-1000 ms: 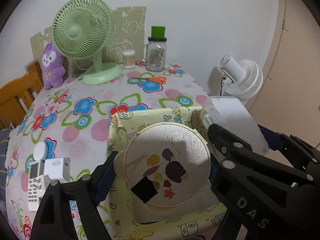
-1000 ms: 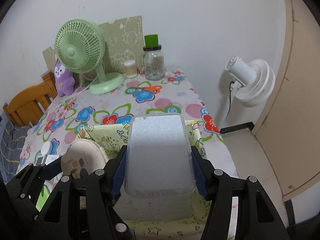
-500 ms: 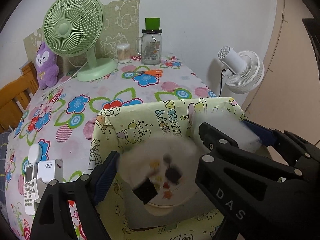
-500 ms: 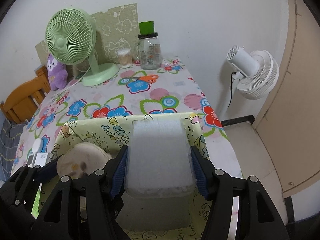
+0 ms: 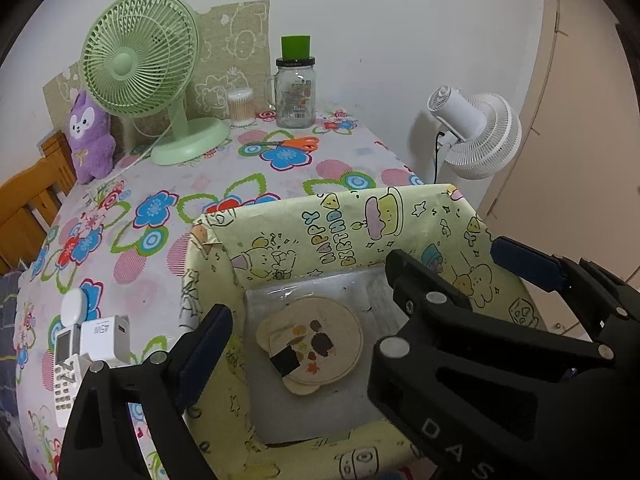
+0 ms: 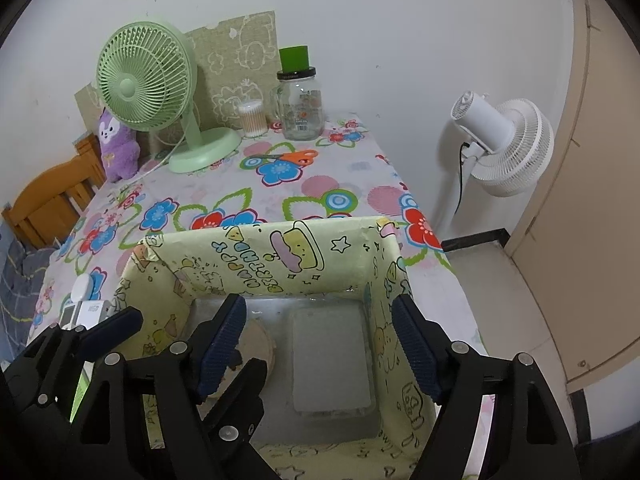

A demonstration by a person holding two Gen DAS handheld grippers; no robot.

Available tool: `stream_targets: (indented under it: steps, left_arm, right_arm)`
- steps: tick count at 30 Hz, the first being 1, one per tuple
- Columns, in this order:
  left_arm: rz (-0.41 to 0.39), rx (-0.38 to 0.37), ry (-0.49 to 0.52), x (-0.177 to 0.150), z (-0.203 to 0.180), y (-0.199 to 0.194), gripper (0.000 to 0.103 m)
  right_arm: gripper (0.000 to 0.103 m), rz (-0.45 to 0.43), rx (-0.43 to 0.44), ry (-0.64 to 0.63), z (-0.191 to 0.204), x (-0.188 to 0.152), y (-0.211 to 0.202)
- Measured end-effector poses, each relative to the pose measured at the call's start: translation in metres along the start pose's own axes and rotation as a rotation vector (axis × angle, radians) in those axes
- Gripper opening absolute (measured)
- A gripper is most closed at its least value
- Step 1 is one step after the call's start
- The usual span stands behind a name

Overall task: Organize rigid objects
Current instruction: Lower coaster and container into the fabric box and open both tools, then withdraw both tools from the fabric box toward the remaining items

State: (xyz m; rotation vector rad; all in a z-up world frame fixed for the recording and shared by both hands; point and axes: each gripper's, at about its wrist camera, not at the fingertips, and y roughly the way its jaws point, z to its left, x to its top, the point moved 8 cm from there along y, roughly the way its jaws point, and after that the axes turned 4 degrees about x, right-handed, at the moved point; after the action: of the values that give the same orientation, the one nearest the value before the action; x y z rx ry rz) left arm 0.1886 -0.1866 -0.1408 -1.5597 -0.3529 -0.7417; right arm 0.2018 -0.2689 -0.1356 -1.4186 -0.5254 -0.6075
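A yellow cartoon-print box (image 5: 340, 224) (image 6: 280, 252) stands at the table's near edge. A round beige lid with a hedgehog picture (image 5: 312, 344) lies on its grey floor; it shows partly in the right wrist view (image 6: 256, 340). A frosted plastic rectangular container (image 6: 330, 364) lies beside it, to the right. My left gripper (image 5: 304, 320) is open and empty above the lid. My right gripper (image 6: 320, 344) is open and empty above the container. In the left wrist view the right gripper's fingers (image 5: 524, 264) hide the container.
A remote control (image 5: 66, 364) and a white charger (image 5: 106, 338) lie left of the box. At the back stand a green fan (image 5: 140, 68), a purple plush (image 5: 90, 140), a glass jar (image 5: 294, 96), cotton swabs (image 5: 241, 107) and orange scissors (image 5: 296, 143). A white floor fan (image 5: 476, 136) stands right of the table.
Both grippers opened. The round lid dropped from the left gripper and the frosted container from the right gripper onto the box floor. Both grippers rose slightly.
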Motion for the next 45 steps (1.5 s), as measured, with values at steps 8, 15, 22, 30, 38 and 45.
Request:
stream_targets:
  steps: [8,15,22,30,38,45]
  left_arm:
    - [-0.022,-0.002,0.004,-0.003,0.006,-0.017,0.1]
    - [-0.03,-0.021,0.009,-0.008,0.012,-0.031,0.103]
    - [-0.043,-0.045,0.013,-0.013,0.019,-0.046,0.103]
    - [-0.051,-0.046,0.011,-0.023,0.03,-0.064,0.103]
    - [-0.065,-0.044,0.018,-0.031,0.045,-0.081,0.103]
    - [-0.081,-0.028,0.04,-0.037,0.063,-0.094,0.103]
  right_arm:
    - [0.087,-0.034,-0.023,0.0,0.005,-0.002,-0.022]
    - [0.087,-0.049,-0.044,0.004,0.011,-0.005,-0.036]
    - [0.088,-0.051,-0.052,-0.007,0.022,-0.009,-0.05]
    - [0.09,-0.065,-0.057,-0.027,0.039,-0.016,-0.069]
    - [0.093,-0.082,-0.059,-0.035,0.059,-0.022,-0.083]
    - [0.093,-0.101,-0.06,-0.047,0.08,-0.026,-0.092]
